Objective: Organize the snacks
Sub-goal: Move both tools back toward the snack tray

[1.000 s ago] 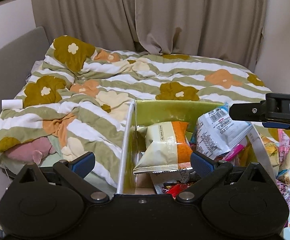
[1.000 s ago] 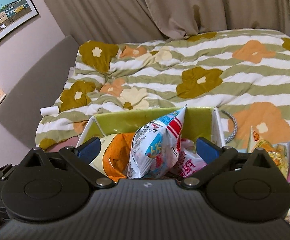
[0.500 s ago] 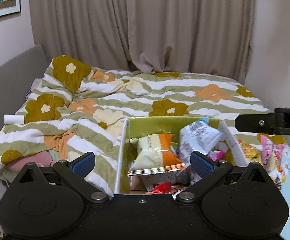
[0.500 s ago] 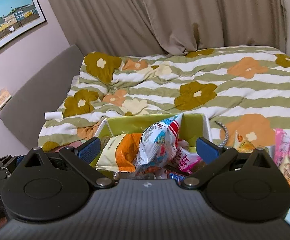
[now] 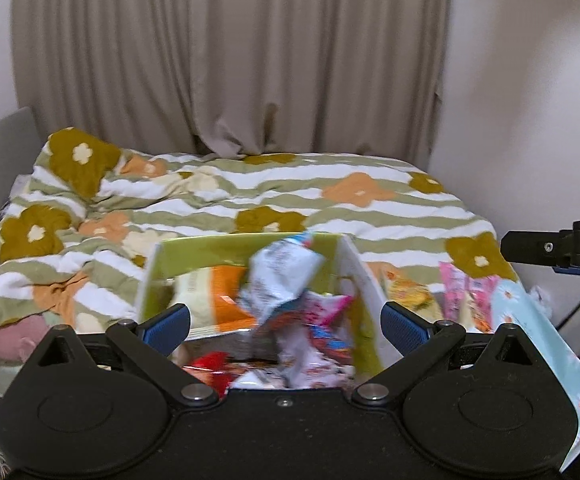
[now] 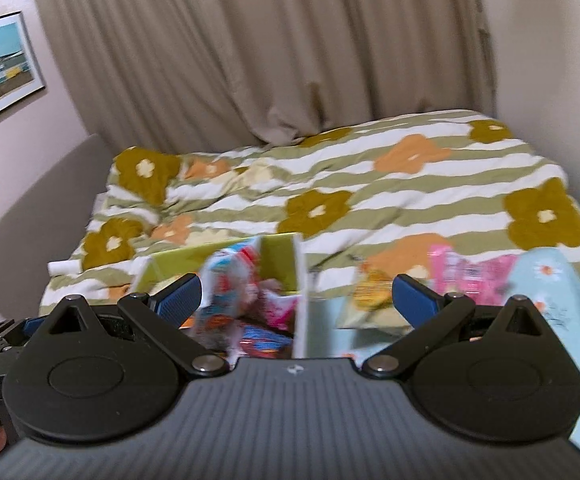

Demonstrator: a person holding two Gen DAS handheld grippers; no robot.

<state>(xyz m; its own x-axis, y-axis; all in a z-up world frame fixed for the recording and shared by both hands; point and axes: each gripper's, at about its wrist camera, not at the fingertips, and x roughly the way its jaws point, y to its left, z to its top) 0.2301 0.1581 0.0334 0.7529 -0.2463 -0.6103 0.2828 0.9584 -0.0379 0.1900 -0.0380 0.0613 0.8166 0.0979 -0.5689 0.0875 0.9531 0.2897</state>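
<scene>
The green box (image 5: 250, 252) sits at the near edge of the bed (image 5: 370, 208) and already holds a good heap of snacks: a cream and orange bag (image 5: 210, 300) leaning toward its left side, a white crinkled packet (image 5: 282, 276) standing up in the middle with its top above the rim, and red and pink wrappers (image 5: 322, 320) lower down in front. Judging by that, most of the sorting looks done. What is left lies outside the box, to its right: a yellow-orange packet (image 6: 370, 296) just beside the box wall and pink packets (image 6: 470, 272) a little further over, resting on a pale blue sheet with daisies (image 5: 530, 320). The pictures are blurred, so the exact count of loose packets cannot be told. The left gripper (image 5: 286, 324) hangs over the near end of the box with its fingers spread wide and nothing between them. The right gripper (image 6: 296, 298) is likewise spread wide and empty, its view straddling the right wall of the box, one finger over the box and the other over the yellow-orange packet. The likely remaining work is to move those loose packets into the box.
</scene>
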